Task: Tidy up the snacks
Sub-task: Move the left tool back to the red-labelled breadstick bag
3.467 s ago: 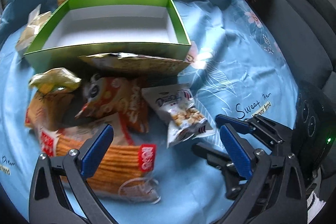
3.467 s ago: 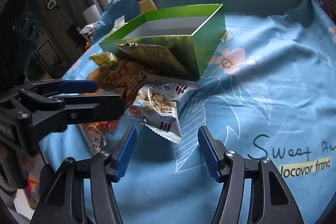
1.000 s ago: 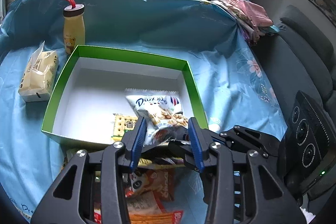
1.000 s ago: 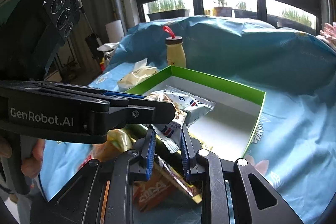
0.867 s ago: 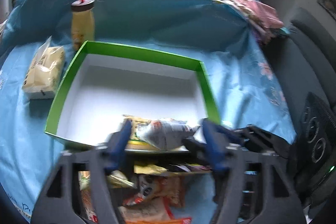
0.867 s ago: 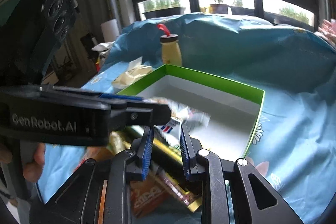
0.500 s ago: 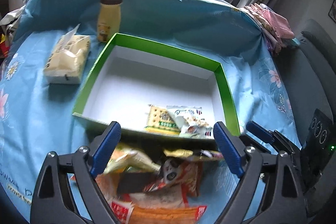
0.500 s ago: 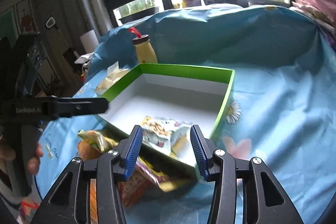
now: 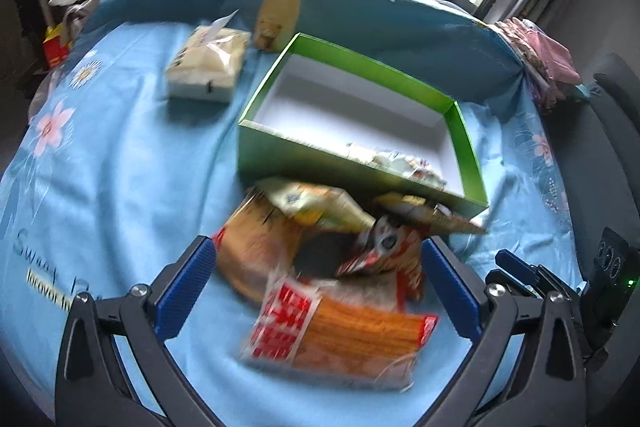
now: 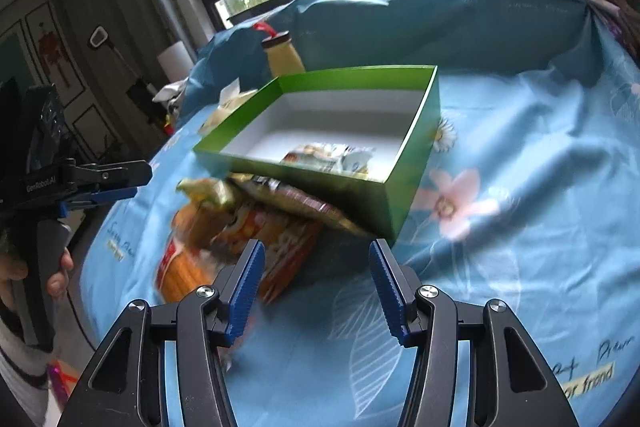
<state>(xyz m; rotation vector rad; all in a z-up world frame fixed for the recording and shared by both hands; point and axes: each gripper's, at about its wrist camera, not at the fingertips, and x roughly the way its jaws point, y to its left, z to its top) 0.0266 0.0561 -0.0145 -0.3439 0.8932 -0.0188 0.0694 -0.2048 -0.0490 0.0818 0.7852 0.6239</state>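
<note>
A green box (image 9: 460, 131) with a white inside sits on the blue cloth; it also shows in the right wrist view (image 10: 416, 147). Two snack packets (image 9: 400, 159) lie in its near corner, also seen from the right (image 10: 328, 155). A pile of snack bags (image 9: 332, 267) lies in front of the box, with an orange biscuit pack (image 9: 340, 327) nearest. My left gripper (image 9: 316, 295) is open and empty over the pile. My right gripper (image 10: 316, 291) is open and empty beside the pile (image 10: 240, 227).
A yellow drink bottle (image 9: 280, 11) and a tissue pack (image 9: 208, 63) stand behind the box on the left. A dark seat (image 9: 616, 131) lies to the right. Pink cloth (image 9: 536, 59) sits at the table's far right edge.
Both grippers let go of the white snack packet, which now lies in the box. Both have opened wide and pulled back and down toward the pile in front of the box.
</note>
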